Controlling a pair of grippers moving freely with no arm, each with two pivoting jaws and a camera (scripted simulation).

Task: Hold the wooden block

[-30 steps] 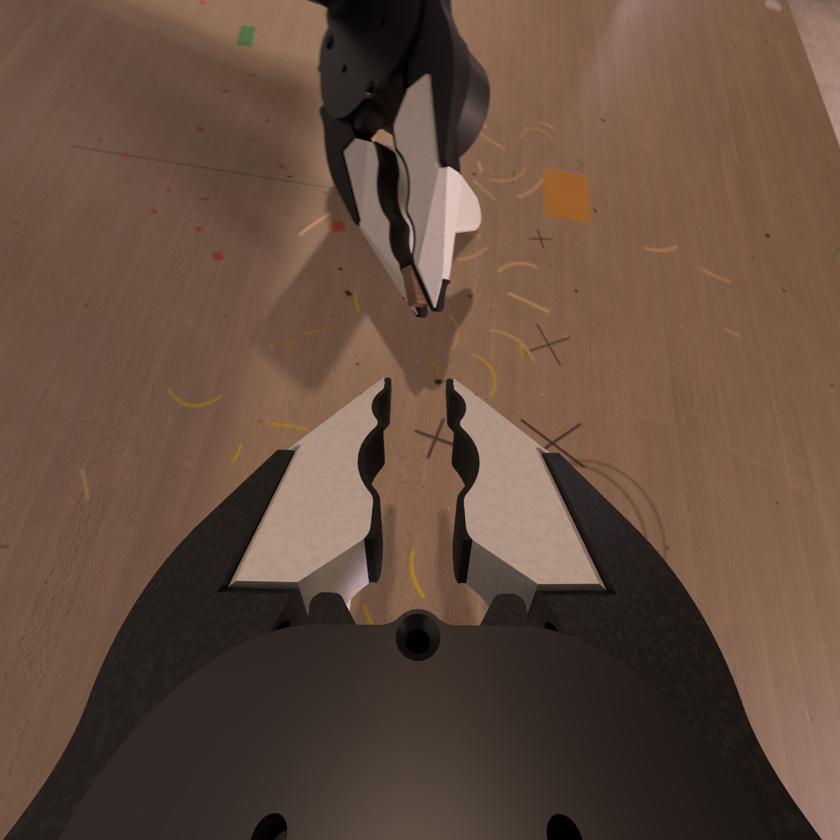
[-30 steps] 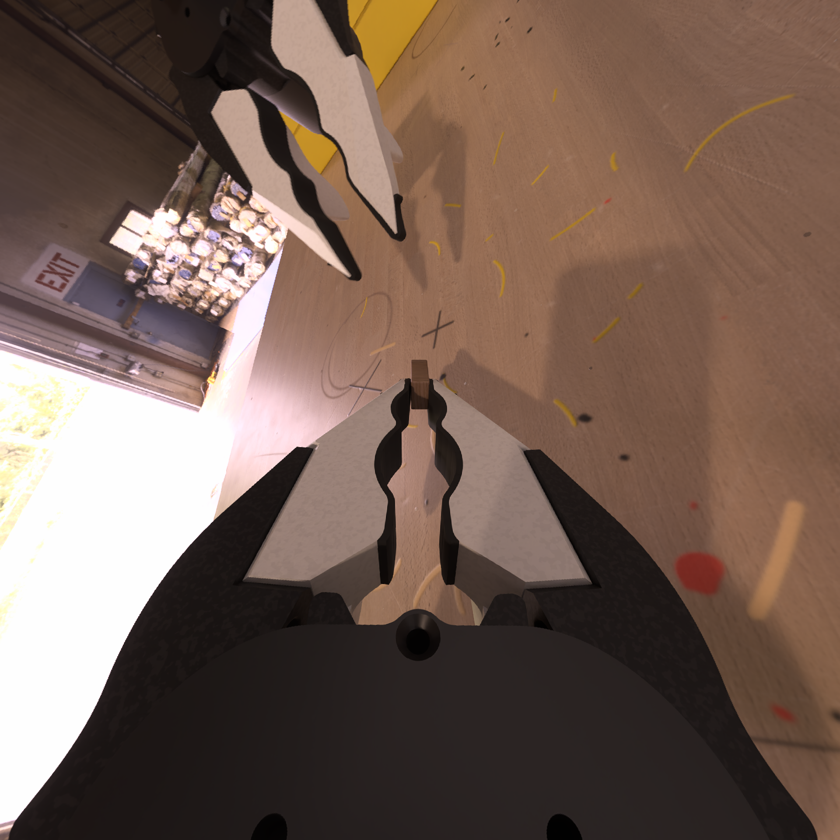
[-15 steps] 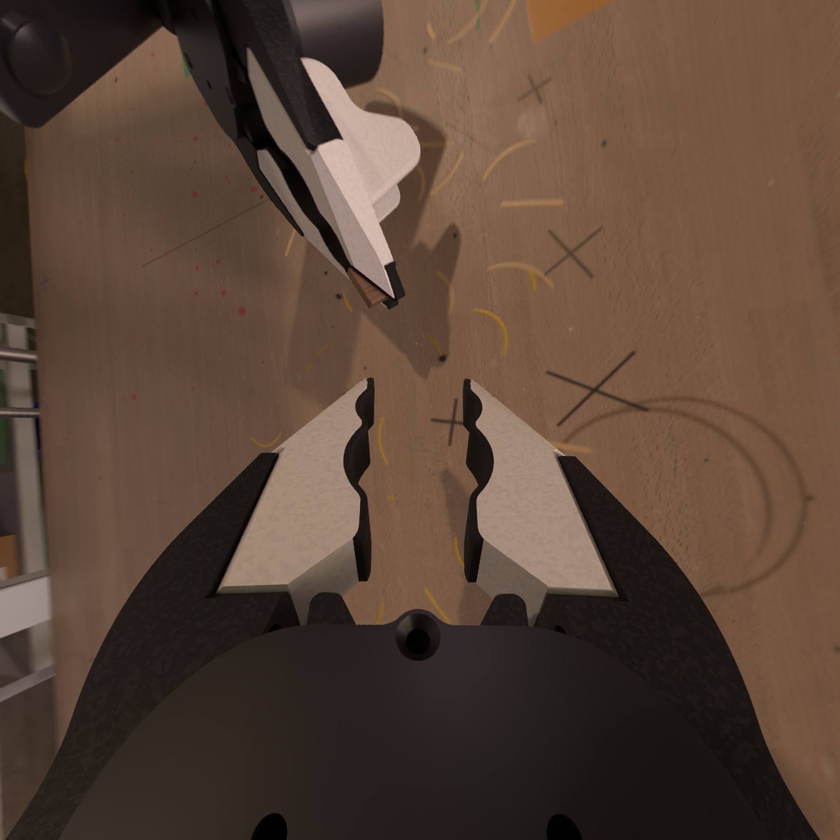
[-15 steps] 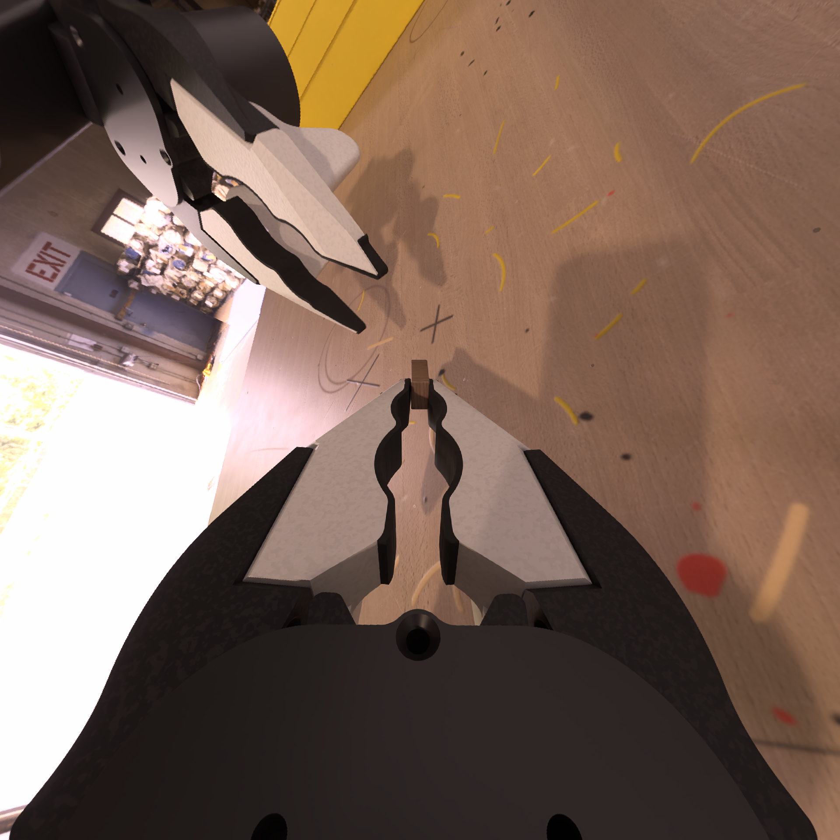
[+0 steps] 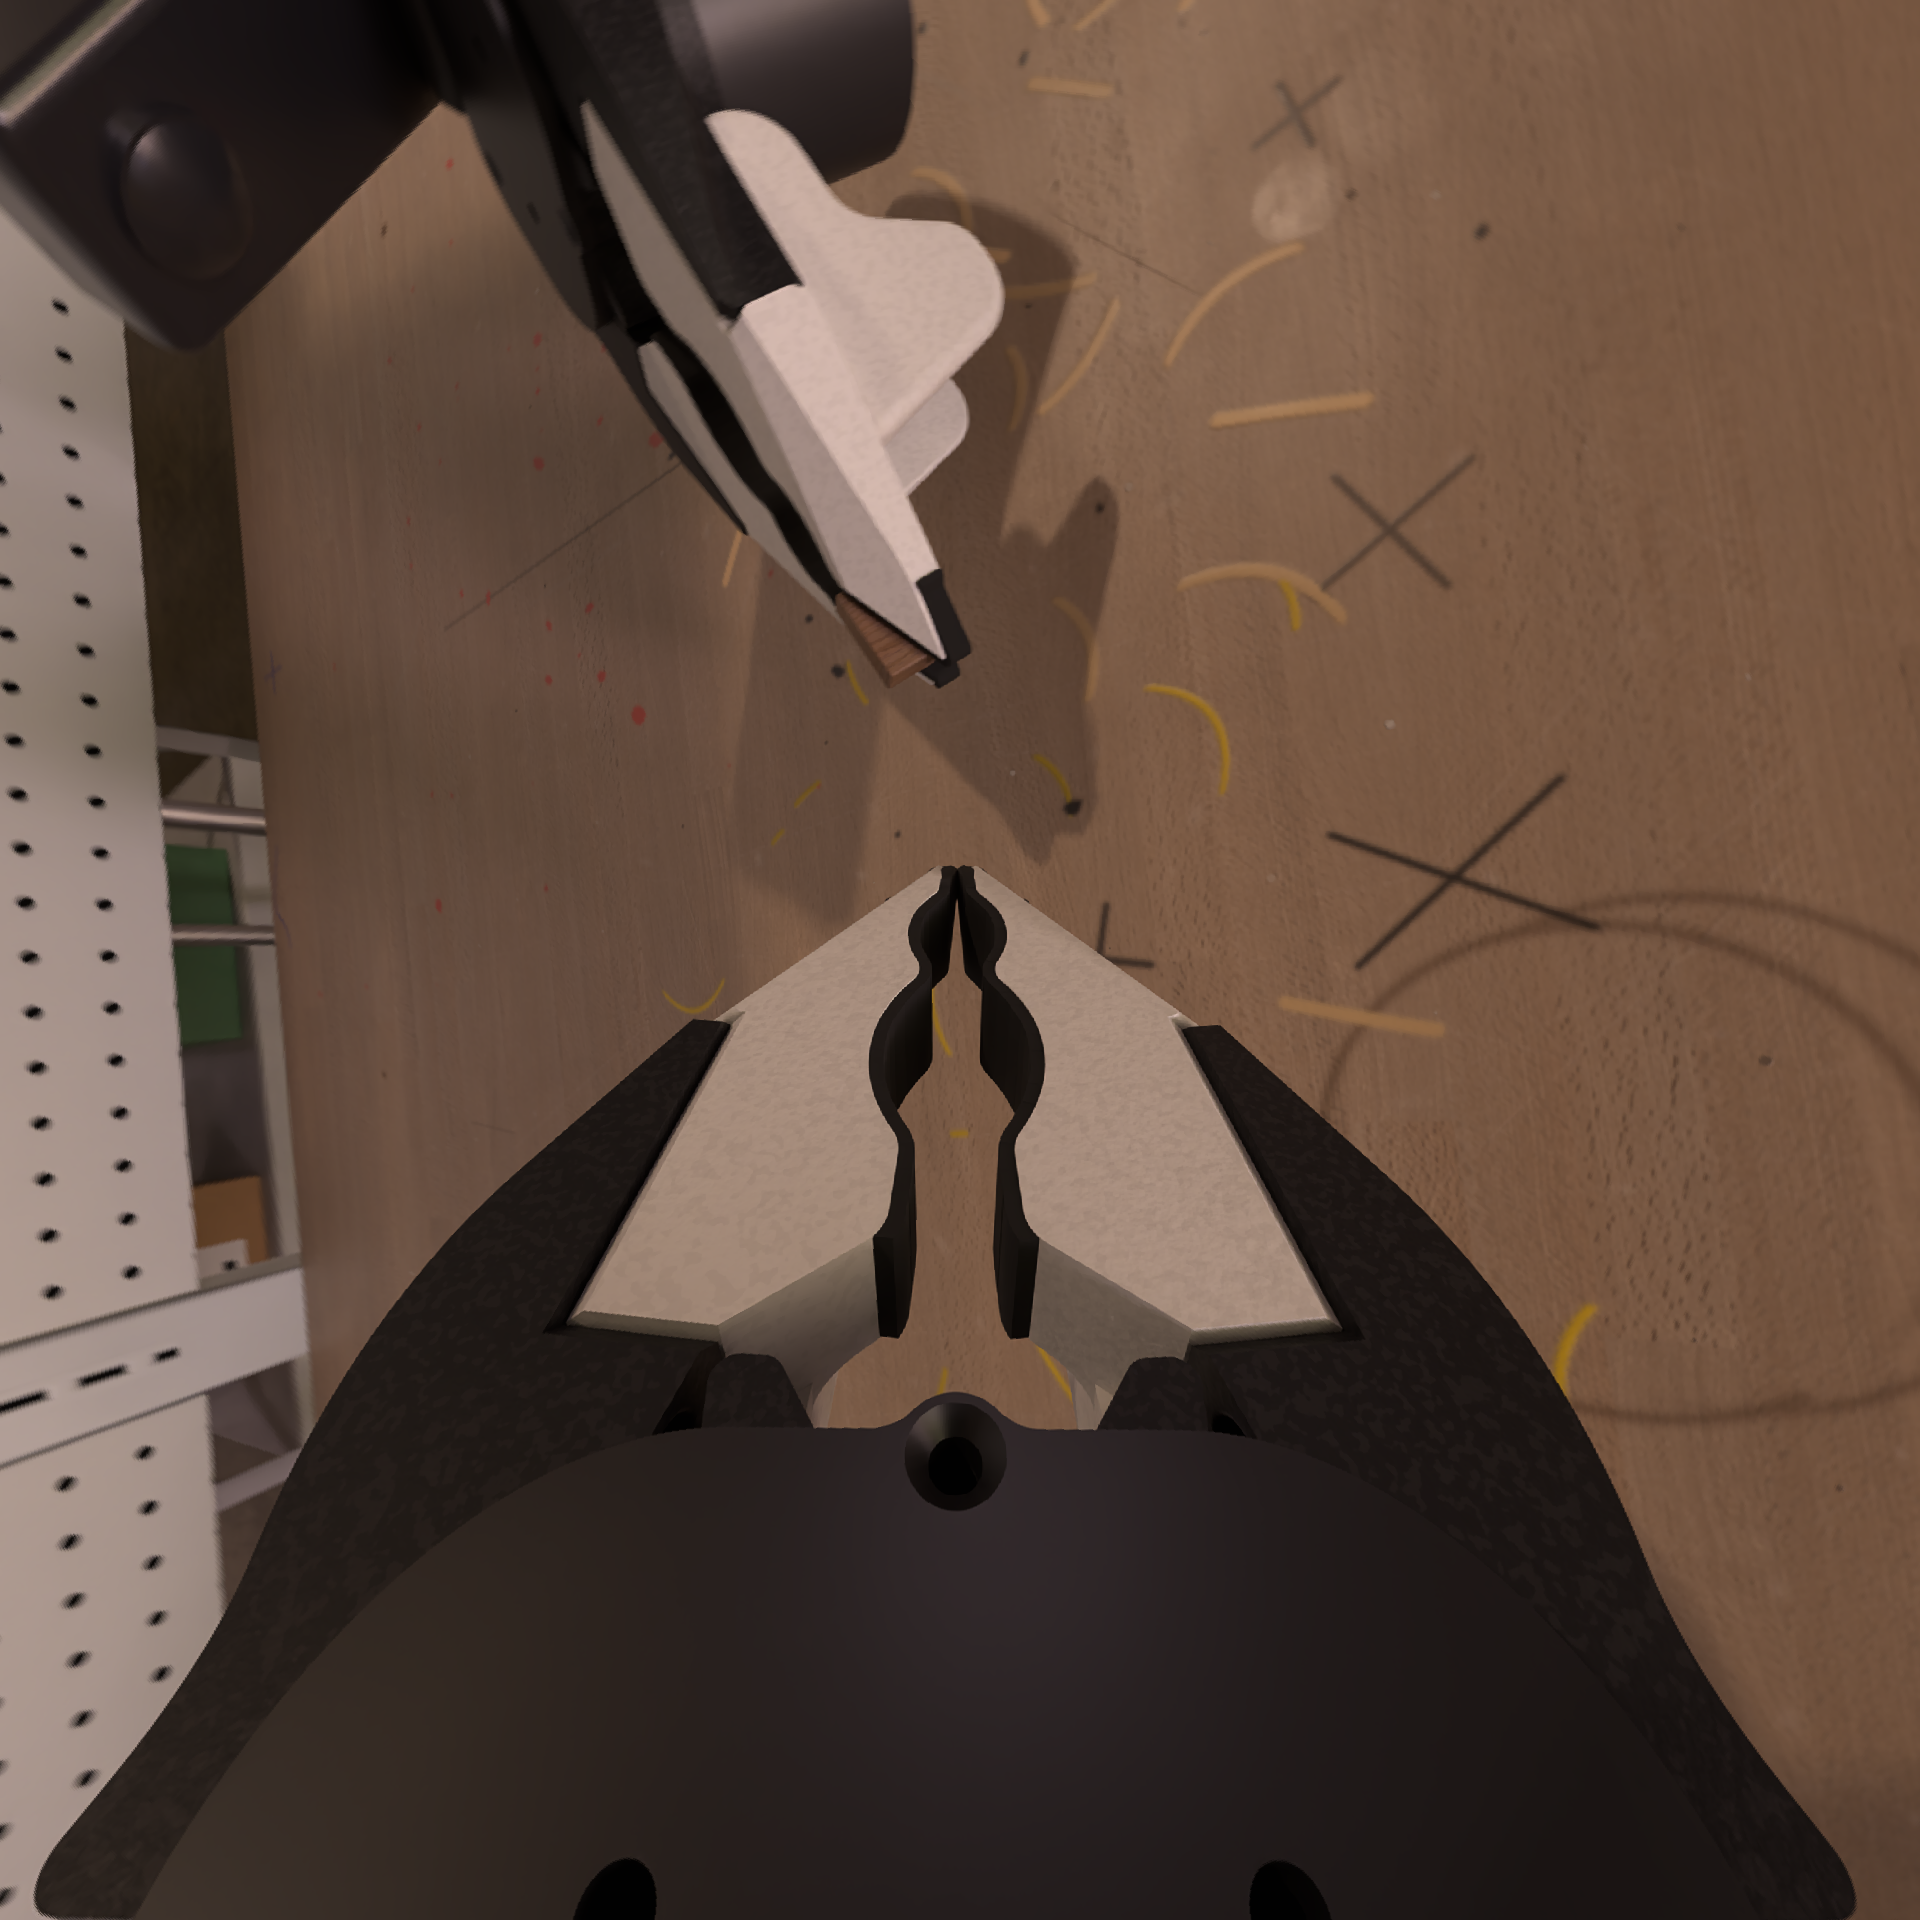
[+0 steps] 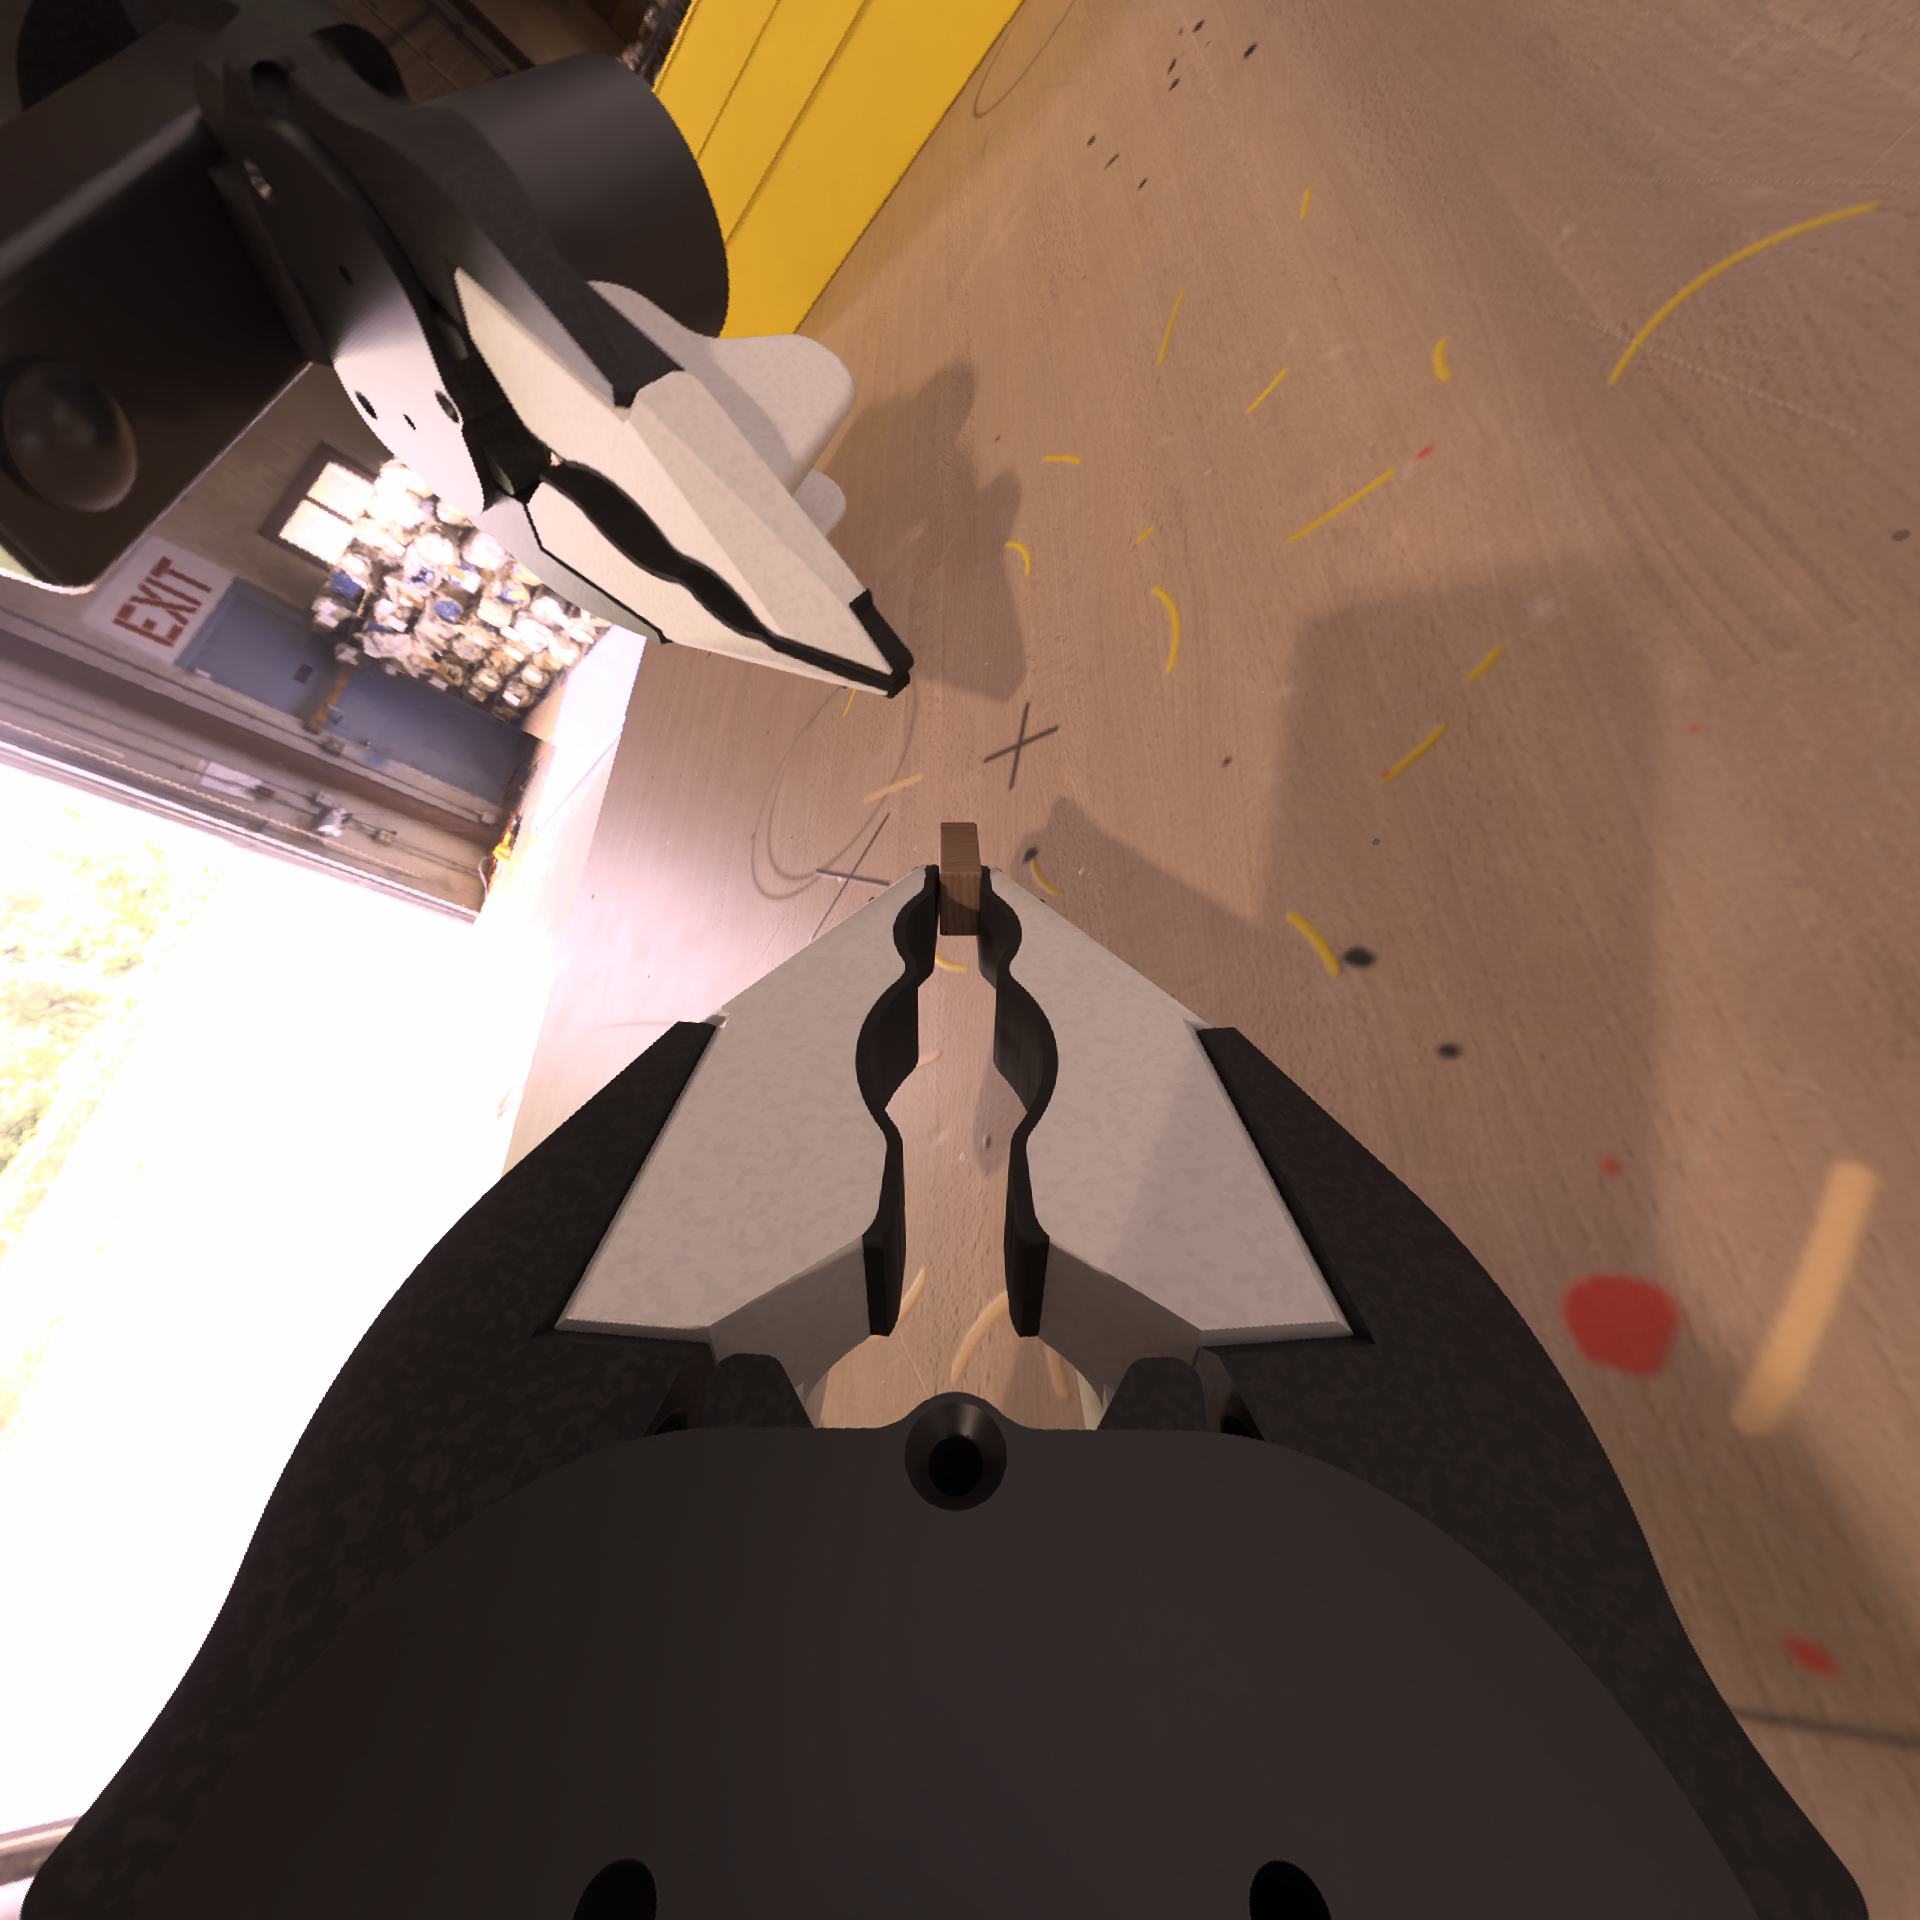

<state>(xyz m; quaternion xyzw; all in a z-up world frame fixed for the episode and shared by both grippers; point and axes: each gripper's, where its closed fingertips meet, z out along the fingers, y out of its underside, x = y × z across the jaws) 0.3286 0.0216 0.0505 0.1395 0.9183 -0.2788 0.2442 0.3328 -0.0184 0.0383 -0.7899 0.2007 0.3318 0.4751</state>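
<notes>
The small wooden block is pinched between the tips of my right gripper, which is shut on it and holds it above the wooden tabletop. The block also shows in the left wrist view, at the tips of the right gripper, up and to the left of centre. My left gripper is shut and empty, its tips touching, a short way below the block. It shows in the right wrist view at the upper left, close to the block but apart from it.
The tabletop bears pencil crosses, a drawn circle, yellow shavings and red specks. A white perforated upright stands past the table's left edge. A yellow panel and a blue door lie beyond the table.
My left gripper has closed from open to fully shut and empty, and has moved nearer the right gripper. The right gripper still holds the block.
</notes>
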